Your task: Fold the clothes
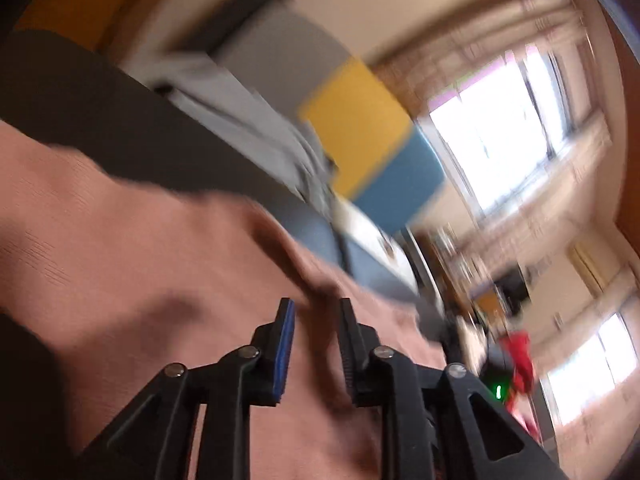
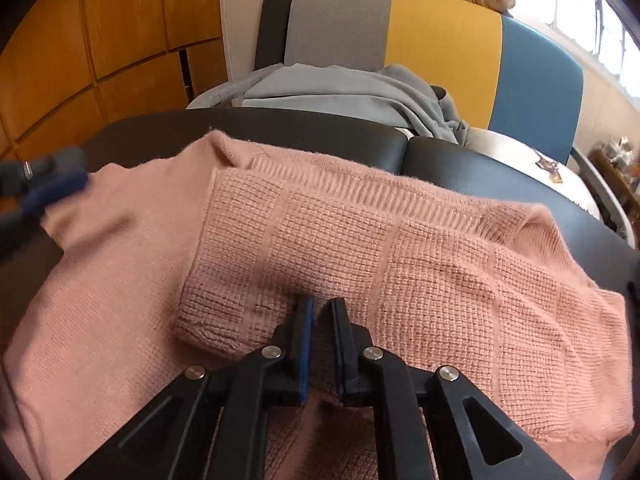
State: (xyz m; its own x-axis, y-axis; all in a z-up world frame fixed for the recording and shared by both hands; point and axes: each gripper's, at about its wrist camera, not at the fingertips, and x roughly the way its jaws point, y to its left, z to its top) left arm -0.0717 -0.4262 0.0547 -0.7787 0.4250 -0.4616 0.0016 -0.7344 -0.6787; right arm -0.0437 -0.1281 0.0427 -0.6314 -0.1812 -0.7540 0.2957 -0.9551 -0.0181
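A pink knitted sweater [image 2: 360,240] lies spread over a black padded surface [image 2: 480,168], one part folded across its middle; behind it a grey garment [image 2: 340,92] lies heaped on a chair [image 2: 440,40] of grey, yellow and blue panels. The right gripper [image 2: 320,308] hovers over the folded knit — jaws narrowly parted, nothing clamped; the left gripper [image 1: 316,312], in a blurred view, stands over the pink cloth — jaws apart, released, gripping nothing.

Daylit room — wood-panelled wall

A grey, yellow and blue chair back [image 2: 440,40] stands behind the black padded table [image 2: 480,168]; bright windows [image 1: 500,120] right.
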